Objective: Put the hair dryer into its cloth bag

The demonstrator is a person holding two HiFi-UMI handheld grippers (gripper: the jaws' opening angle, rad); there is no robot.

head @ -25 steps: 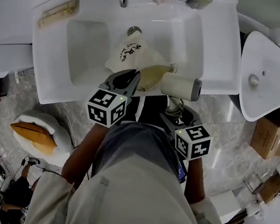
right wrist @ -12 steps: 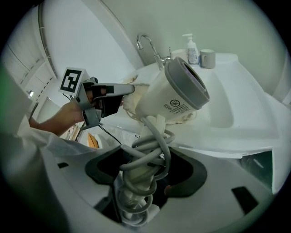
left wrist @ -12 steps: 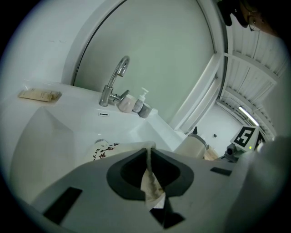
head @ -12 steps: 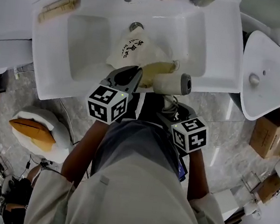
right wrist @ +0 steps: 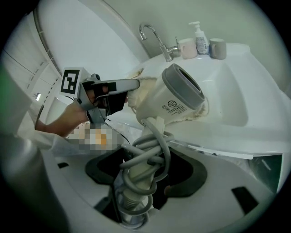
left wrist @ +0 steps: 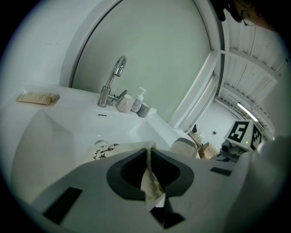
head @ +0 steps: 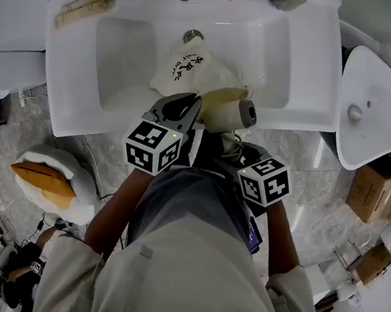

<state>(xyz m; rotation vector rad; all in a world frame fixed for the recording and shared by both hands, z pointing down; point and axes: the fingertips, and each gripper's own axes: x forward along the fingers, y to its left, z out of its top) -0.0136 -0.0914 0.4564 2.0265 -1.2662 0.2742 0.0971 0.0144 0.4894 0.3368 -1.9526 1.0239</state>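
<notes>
Hair dryer (head: pixel 230 114) sits over the front rim of the sink (head: pixel 122 58), its nose at the open mouth of the cloth bag (head: pixel 192 70) lying in the basin. The right gripper (head: pixel 234 144) clamps its cord-wrapped handle, and the left gripper (head: pixel 186 108) pinches the bag's edge.
</notes>
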